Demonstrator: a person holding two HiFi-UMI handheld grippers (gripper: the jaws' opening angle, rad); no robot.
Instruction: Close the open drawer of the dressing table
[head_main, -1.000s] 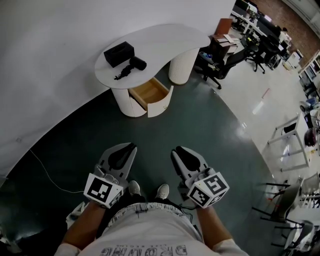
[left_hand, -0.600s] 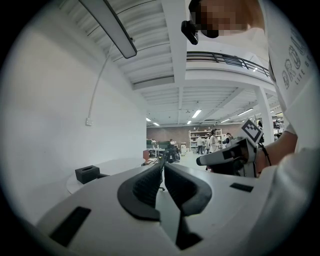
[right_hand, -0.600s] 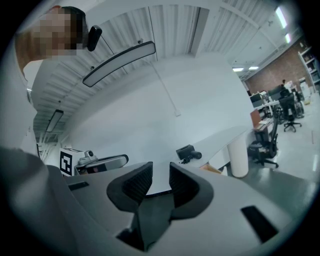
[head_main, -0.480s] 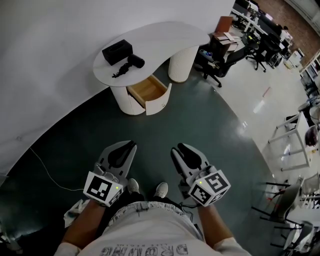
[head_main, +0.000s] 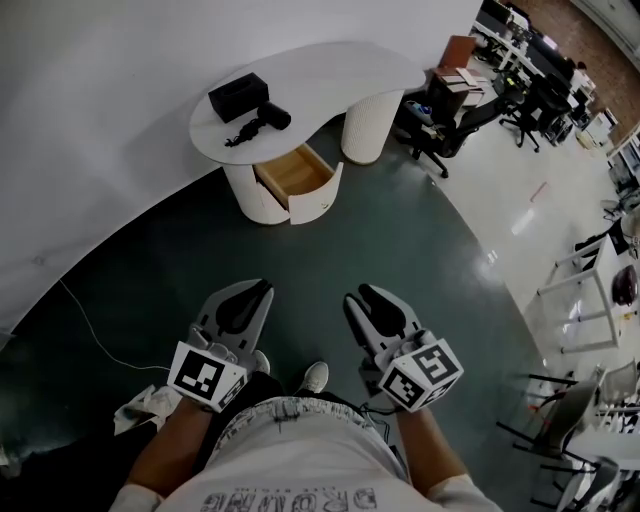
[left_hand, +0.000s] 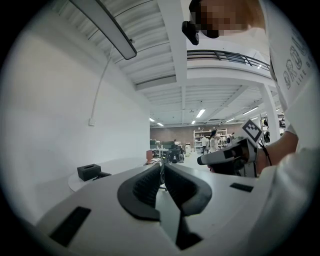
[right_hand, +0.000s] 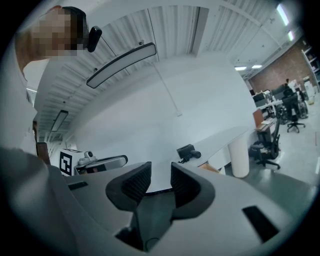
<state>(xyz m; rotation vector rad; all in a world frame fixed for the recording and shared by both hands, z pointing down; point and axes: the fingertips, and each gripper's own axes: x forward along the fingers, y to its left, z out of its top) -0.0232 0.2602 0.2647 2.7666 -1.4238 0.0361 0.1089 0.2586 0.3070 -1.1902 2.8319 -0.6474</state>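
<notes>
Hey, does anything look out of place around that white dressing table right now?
Yes: the drawer under the dressing table stands pulled out, its wooden inside showing. A hair dryer and black box lie on top; nothing looks spilled.

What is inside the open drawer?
Only its bare wooden bottom shows in the drawer; nothing lies in the visible part. The back is tucked under the tabletop, so that bit is hidden.

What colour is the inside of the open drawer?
Light wood brown inside the drawer, white front; head view shows it best.
</notes>
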